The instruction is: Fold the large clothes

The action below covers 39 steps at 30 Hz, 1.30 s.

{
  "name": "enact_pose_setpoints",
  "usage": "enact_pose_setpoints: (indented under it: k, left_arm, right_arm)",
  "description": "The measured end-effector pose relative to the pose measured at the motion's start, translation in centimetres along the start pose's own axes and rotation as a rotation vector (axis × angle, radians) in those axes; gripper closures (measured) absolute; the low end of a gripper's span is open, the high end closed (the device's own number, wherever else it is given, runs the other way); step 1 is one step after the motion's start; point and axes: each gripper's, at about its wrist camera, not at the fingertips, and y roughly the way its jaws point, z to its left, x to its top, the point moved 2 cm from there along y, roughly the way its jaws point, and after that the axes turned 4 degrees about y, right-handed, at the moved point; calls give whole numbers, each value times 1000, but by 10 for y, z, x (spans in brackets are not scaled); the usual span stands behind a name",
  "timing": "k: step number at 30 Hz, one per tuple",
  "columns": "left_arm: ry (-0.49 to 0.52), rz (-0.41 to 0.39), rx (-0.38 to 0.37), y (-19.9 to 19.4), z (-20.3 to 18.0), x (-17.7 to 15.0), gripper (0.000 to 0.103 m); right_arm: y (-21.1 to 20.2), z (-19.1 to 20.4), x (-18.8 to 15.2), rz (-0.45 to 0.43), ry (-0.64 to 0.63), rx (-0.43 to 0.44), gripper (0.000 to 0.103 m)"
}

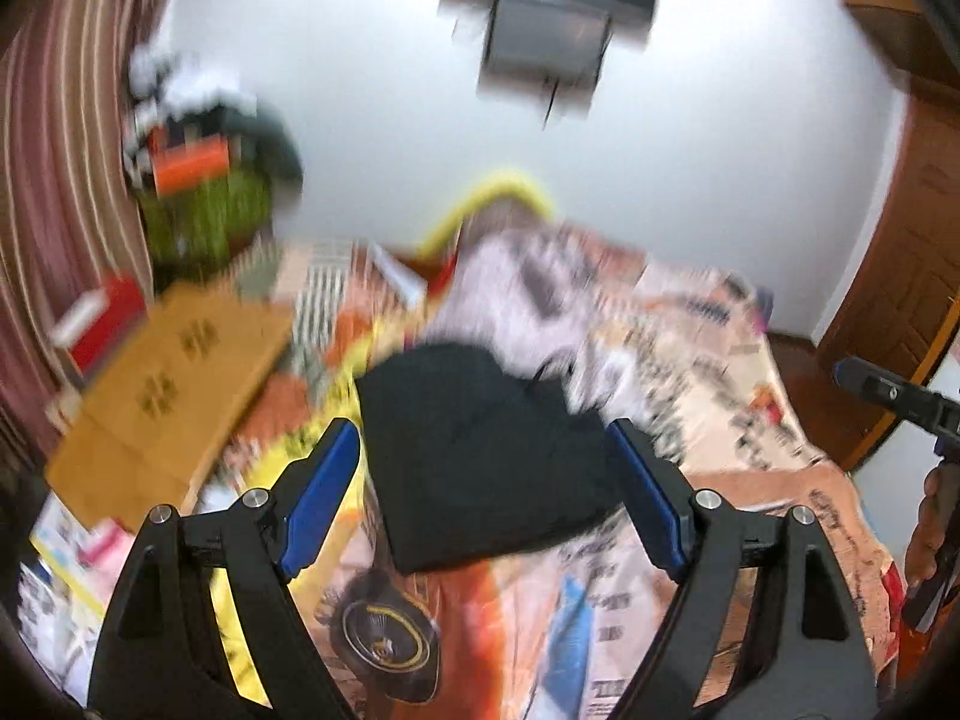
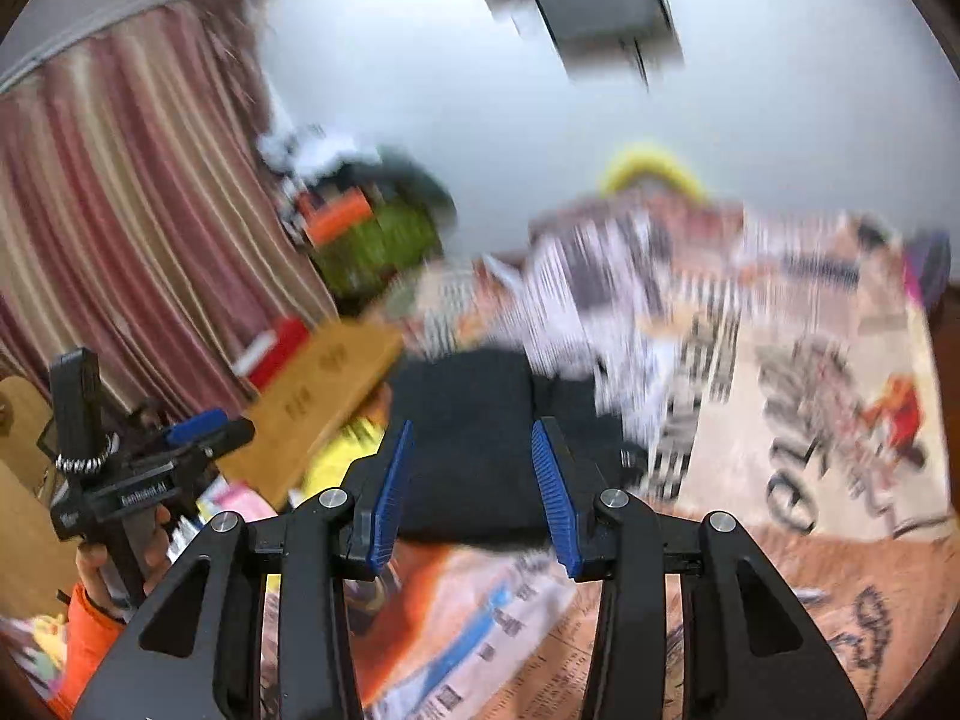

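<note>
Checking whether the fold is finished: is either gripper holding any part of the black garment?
No. The left gripper and right gripper are both open and empty; the folded black garment lies free on the bed.

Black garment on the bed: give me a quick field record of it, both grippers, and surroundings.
garment: black garment, folded into a compact block, lying on the printed bedspread
left gripper: left gripper open, nothing between its pads, above the bed
right gripper: right gripper part open, nothing between its pads
contact: neither gripper touches the garment
other clothes: pale patterned pile behind the black block
beside bed: cardboard box to the left, striped curtain beyond
image quality: heavy motion blur in both views
</note>
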Motion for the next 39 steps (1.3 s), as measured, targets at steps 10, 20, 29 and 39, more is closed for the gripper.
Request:
enact_pose_setpoints:
  k: [10, 20, 29, 39]
  left_arm:
    - [93, -423, 58, -170, -74, 2, 19]
    - [56, -526, 157, -217, -98, -38, 7]
    - [12, -490, 170, -220, -98, -55, 1]
    - [-2, -466, 172, -214, -98, -59, 1]
  right_arm:
    - [-120, 89, -15, -328, -180, 49, 66]
    - [-141, 116, -53, -416, -257, -42, 37]
    - [-147, 111, -51, -432, -212, -121, 6]
    - [-149, 106, -59, -423, -203, -142, 5]
